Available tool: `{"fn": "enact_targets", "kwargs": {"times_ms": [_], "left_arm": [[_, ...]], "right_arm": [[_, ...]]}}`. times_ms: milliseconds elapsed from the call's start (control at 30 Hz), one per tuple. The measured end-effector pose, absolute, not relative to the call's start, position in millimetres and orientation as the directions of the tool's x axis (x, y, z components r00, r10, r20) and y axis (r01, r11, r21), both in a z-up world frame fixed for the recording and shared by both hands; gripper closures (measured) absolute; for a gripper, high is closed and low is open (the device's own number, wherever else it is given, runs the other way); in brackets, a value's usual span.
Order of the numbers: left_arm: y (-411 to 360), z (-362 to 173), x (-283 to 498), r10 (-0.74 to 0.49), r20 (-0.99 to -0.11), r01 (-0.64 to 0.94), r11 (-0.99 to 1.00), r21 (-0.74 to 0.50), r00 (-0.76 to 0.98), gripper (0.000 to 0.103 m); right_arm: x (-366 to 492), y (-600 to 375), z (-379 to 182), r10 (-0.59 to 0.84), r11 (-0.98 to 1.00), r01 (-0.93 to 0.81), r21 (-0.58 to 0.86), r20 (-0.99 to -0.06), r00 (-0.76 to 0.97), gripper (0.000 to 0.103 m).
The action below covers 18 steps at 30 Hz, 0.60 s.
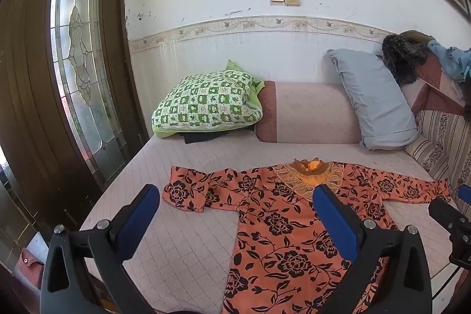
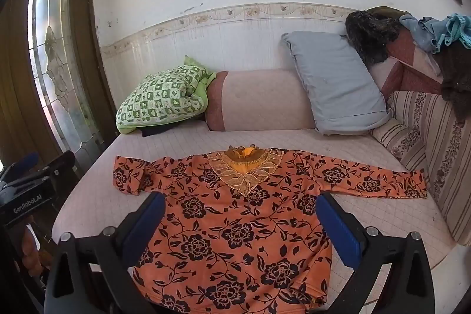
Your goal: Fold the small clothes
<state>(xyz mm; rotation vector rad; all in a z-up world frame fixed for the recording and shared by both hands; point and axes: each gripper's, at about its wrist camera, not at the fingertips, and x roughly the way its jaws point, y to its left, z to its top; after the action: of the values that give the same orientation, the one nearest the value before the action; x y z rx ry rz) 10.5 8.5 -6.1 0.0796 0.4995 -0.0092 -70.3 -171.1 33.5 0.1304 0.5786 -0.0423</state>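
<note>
An orange blouse with black flowers (image 1: 282, 222) (image 2: 232, 228) lies flat, front up, on the pale quilted bed (image 1: 182, 252) (image 2: 88, 202). Its lace collar (image 1: 309, 178) (image 2: 244, 169) points to the pillows. One sleeve is folded back on itself (image 1: 185, 193) (image 2: 129, 175); the other stretches straight out (image 1: 412, 187) (image 2: 374, 178). My left gripper (image 1: 235, 196) hovers open above the blouse's folded-sleeve side, nothing between its blue pads. My right gripper (image 2: 240, 203) hovers open over the blouse's middle, holding nothing. Each gripper shows at the edge of the other's view (image 1: 450, 217) (image 2: 32, 175).
At the head of the bed lie a green checked pillow (image 1: 206, 105) (image 2: 164, 96), a pink bolster (image 1: 312, 114) (image 2: 262, 102) and a grey pillow (image 1: 374, 99) (image 2: 338, 81). A striped cushion (image 2: 426, 143) with piled clothes (image 2: 438, 31) borders the straight-sleeve side. A wooden door with leaded glass (image 1: 79, 58) stands beyond the other edge.
</note>
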Motion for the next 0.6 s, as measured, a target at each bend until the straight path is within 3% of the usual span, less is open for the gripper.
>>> {"fn": "enact_targets", "kwargs": {"times_ms": [600], "left_arm": [[3, -22, 15, 0.003, -0.507, 0.043, 0.996, 0.079, 0.862, 0.000]], "right_arm": [[-62, -170, 24, -0.006, 0.990, 0.083, 0.112, -0.564, 0.826, 0.000]]}}
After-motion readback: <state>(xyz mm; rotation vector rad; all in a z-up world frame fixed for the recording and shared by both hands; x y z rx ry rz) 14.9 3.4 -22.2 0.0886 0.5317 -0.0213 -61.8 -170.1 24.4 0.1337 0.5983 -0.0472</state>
